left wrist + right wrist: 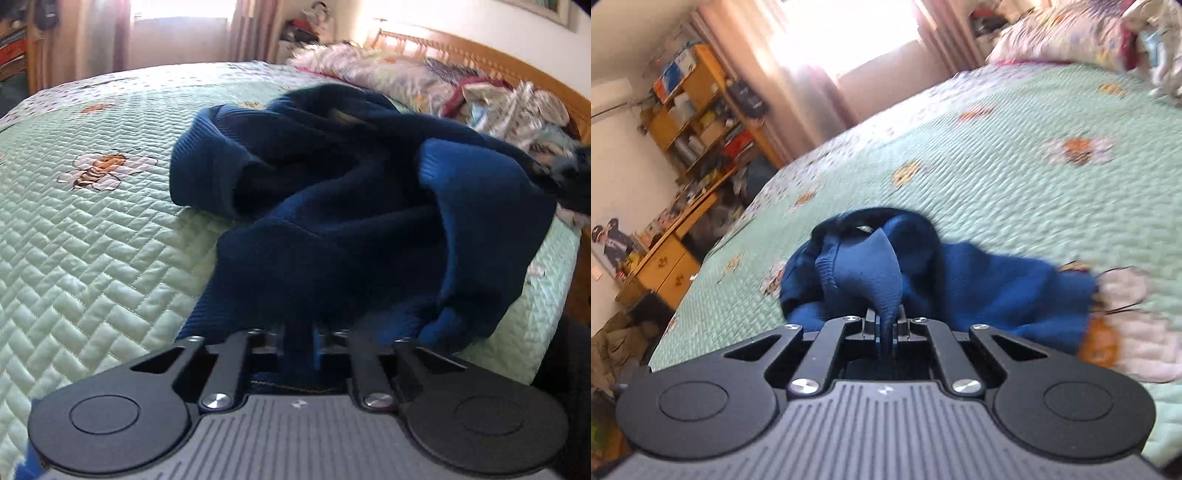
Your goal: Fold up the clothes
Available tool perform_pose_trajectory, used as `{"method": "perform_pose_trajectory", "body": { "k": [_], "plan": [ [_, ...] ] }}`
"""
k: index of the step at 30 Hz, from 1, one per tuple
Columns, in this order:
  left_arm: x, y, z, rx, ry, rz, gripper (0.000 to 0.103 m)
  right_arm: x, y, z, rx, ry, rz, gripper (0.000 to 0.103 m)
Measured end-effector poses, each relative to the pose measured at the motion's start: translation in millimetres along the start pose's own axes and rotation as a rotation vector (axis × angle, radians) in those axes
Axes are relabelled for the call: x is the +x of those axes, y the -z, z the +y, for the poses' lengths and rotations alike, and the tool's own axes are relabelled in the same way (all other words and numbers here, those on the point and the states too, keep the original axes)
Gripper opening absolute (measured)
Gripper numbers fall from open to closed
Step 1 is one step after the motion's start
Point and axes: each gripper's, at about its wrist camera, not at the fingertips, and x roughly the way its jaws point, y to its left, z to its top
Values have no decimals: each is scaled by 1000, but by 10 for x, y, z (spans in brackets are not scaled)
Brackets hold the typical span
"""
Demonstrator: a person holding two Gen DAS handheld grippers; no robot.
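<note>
The left gripper (298, 332) has its jaws pressed together on a fold of the dark blue sweater (332, 192), the cloth running straight out from between them. The right gripper (886, 321) is likewise clamped on the same sweater (979, 288), pinching a ribbed edge that rises in a peak just past its jaws. The sweater lies crumpled in a heap on the bed, spread over the pale green quilt (92, 240) with its bee and flower patches, one cuffed sleeve curled to the left in the left wrist view. Beyond it, pillows (388, 74) and loose bedding are piled against the wooden headboard (480, 55). Across the room stand wooden shelves (698, 110) and pink curtains (820, 92) beside a bright window.
</note>
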Motion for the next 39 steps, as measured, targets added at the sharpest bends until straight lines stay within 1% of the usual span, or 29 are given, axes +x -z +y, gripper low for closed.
{"method": "perform_pose_trajectory", "body": {
  "k": [2, 3, 4, 7, 9, 10, 11, 12, 13, 15, 16, 17, 18, 19, 21, 23, 24, 25, 26, 28, 30, 31, 32, 33, 34, 35, 37, 38, 39],
  "plan": [
    [-99, 7, -18, -17, -12, -38, 6, -47, 45, 9, -9, 1, 7, 6],
    [-175, 4, -13, -22, -28, -64, 5, -28, 91, 11, -10, -9, 35, 6],
    [-261, -3, 6, -32, -43, -90, 3, 33, 137, 20, 6, -16, 66, 6],
    [-565, -47, 71, -63, -88, -163, 3, 169, 301, 44, 85, -43, 135, 6],
    [-735, -84, 102, -52, -106, -179, 4, 196, 412, 87, 99, -78, 180, 8],
    [-800, -109, 98, -32, -125, -188, 1, 178, 418, 111, 96, -94, 186, 11],
    [-862, -153, 98, -11, -141, -198, 1, 140, 399, 130, 93, -107, 176, 13],
    [-924, -200, 99, 7, -155, -210, 3, 102, 380, 150, 90, -120, 165, 21],
    [-986, -262, 108, 11, -155, -228, 9, 43, 328, 164, 82, -121, 133, 28],
    [-1097, -416, 94, 25, -160, -278, 21, -74, 179, 180, 58, -99, 41, 63],
    [-1113, -514, 60, 50, -156, -293, 25, -102, 97, 190, 42, -87, 3, 73],
    [-1087, -614, 6, 81, -157, -292, 29, -88, 19, 200, 25, -76, -17, 74],
    [-1055, -714, -54, 113, -159, -290, 40, -20, -39, 202, 16, -71, -17, 74],
    [-984, -815, -144, 158, -170, -278, 56, 72, -86, 200, 12, -69, -9, 74],
    [-808, -1009, -322, 255, -181, -257, 70, 340, -124, 203, 10, -57, 21, 74],
    [-571, -1192, -482, 330, -168, -218, 71, 630, -90, 208, 15, -30, 68, 73],
    [-442, -1285, -552, 356, -163, -190, 72, 756, -22, 190, 25, -32, 98, 57],
    [-285, -1394, -637, 391, -161, -163, 72, 819, 56, 190, 28, -47, 114, 39],
    [-130, -1478, -725, 425, -163, -142, 72, 844, 133, 207, 25, -63, 119, 11],
    [200, -1621, -934, 498, -165, -104, 72, 858, 278, 238, 12, -89, 119, 11],
    [624, -1722, -1129, 578, -183, -29, 71, 776, 345, 192, 29, -109, 109, 11],
    [877, -1749, -1233, 633, -214, 23, 67, 734, 372, 160, 43, -120, 106, 11],
    [1079, -1735, -1298, 688, -253, 59, 60, 711, 389, 136, 50, -130, 103, 10],
    [1273, -1720, -1332, 742, -303, 87, 36, 686, 395, 116, 52, -137, 98, 9],
    [1369, -1749, -1297, 732, -325, 99, 15, 654, 393, 100, 52, -140, 89, 9],
    [1445, -1784, -1251, 712, -343, 107, 13, 622, 387, 89, 52, -140, 78, 8],
    [1315, -1963, -989, 525, -337, 65, 9, 545, 365, 50, 54, -137, 51, 8],
    [1169, -2062, -792, 409, -359, 18, 9, 489, 341, 14, 58, -132, 32, 7],
    [930, -2150, -548, 275, -372, -50, 8, 433, 317, -22, 63, -126, 13, 7]
  ]
}}
